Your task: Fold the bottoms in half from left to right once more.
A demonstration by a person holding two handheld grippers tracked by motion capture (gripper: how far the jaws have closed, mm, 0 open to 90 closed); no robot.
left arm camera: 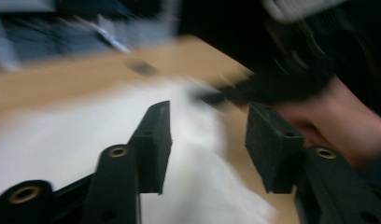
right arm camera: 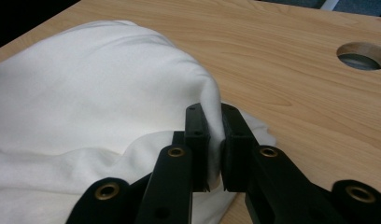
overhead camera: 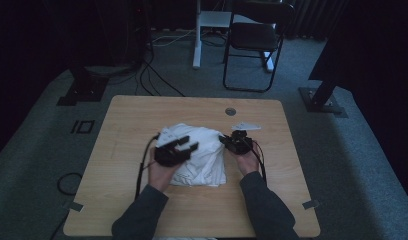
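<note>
Fold step under way: white cloth (right arm camera: 86,93) edge is pinched in right tool (right arm camera: 215,149); left tool (left arm camera: 207,140) held open, empty, above cloth. Next, regrip w/ left is needed.

A cloth (overhead camera: 197,155) is laid in the middle of the desk (overhead camera: 122,130). A round hole (overhead camera: 230,111) is set behind it, and a chair (overhead camera: 254,40) is placed behind the desk.

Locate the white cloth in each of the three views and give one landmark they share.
High view: white cloth lies mid-table, between the two grippers.
Left gripper view: blurred, it spreads across the lower left, behind the open jaws.
Right gripper view: it covers the left half, a fold pinched in the shut jaws.
Shared landmark: the wooden table.
</note>
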